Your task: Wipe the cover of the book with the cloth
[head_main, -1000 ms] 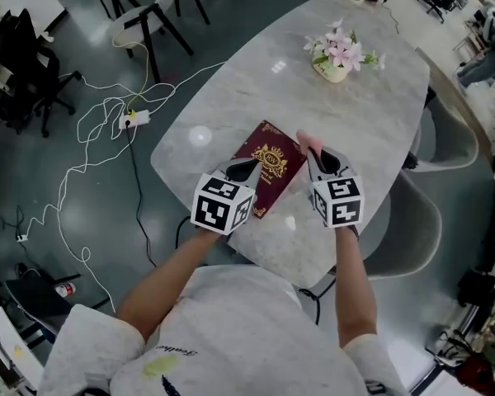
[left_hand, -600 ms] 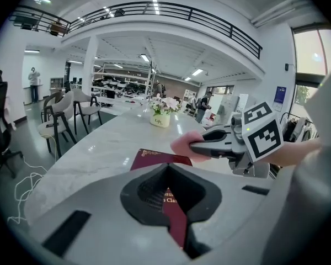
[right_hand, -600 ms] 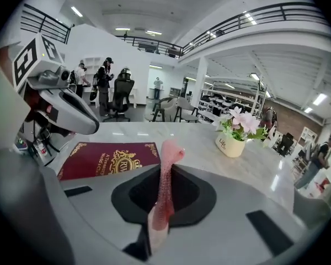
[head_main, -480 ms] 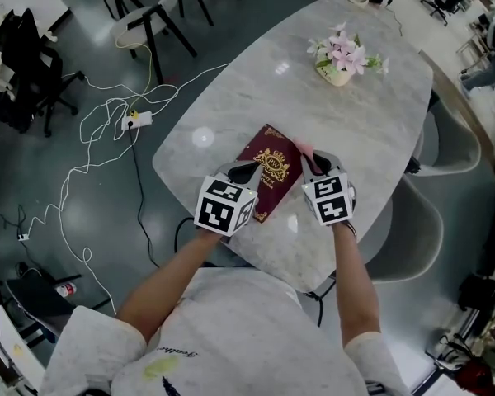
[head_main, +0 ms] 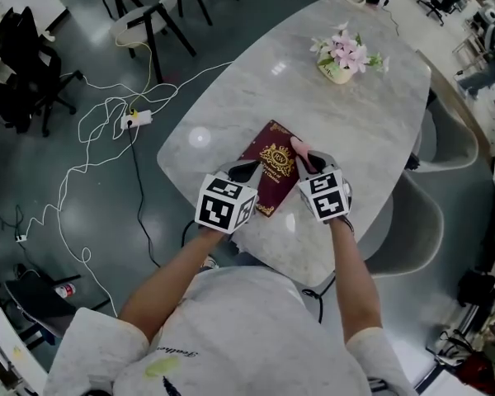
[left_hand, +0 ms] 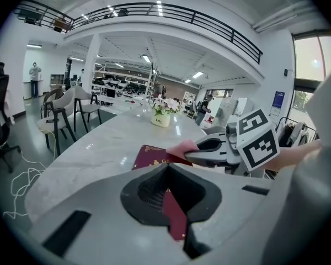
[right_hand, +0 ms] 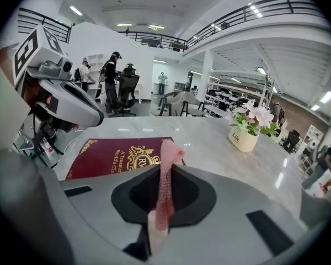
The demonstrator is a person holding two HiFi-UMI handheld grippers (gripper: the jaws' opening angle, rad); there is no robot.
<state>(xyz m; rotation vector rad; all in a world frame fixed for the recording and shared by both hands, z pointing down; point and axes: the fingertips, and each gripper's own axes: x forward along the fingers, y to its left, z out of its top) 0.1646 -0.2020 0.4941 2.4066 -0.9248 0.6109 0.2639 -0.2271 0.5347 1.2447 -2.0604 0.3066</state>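
Observation:
A dark red book [head_main: 271,174] with a gold crest lies flat on the marble table [head_main: 355,114], near its front left edge. My left gripper [head_main: 246,172] is shut on the book's near left edge; the red cover [left_hand: 175,218] shows between its jaws. My right gripper [head_main: 311,162] is shut on a pink cloth [head_main: 300,148], which hangs over the book's right side. In the right gripper view the cloth [right_hand: 166,178] stands up between the jaws, with the book [right_hand: 119,155] just beyond it. The left gripper view shows the right gripper [left_hand: 212,151] and cloth [left_hand: 182,149] above the book [left_hand: 152,155].
A small pot of pink flowers [head_main: 344,55] stands at the table's far side. Chairs [head_main: 144,15] and a white cable with a power strip [head_main: 134,118] lie on the floor to the left. A grey chair [head_main: 412,221] sits at the table's right edge.
My right gripper has moved left with the pink cloth, from beside the book's right edge to over its cover. The left gripper has stayed on the book.

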